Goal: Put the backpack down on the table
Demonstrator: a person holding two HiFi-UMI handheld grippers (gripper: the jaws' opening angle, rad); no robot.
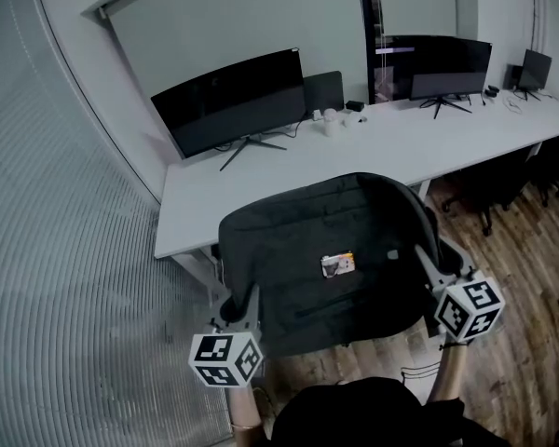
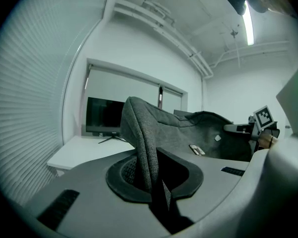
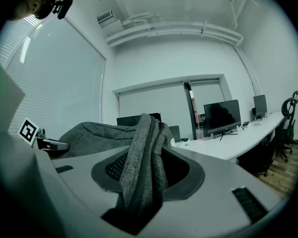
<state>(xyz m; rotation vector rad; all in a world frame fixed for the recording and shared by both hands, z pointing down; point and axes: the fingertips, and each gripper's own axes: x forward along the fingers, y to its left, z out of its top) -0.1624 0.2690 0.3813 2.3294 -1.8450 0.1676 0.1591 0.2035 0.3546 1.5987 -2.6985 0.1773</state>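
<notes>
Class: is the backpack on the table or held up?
Held up: the backpack hangs between left gripper and right gripper, both clamping it.

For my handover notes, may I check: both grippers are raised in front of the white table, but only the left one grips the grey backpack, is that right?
Not quite: the right gripper grips the backpack too; the right gripper view shows its jaws shut on a bunched fold of fabric. The left gripper does pinch an edge, in front of the white table.
</notes>
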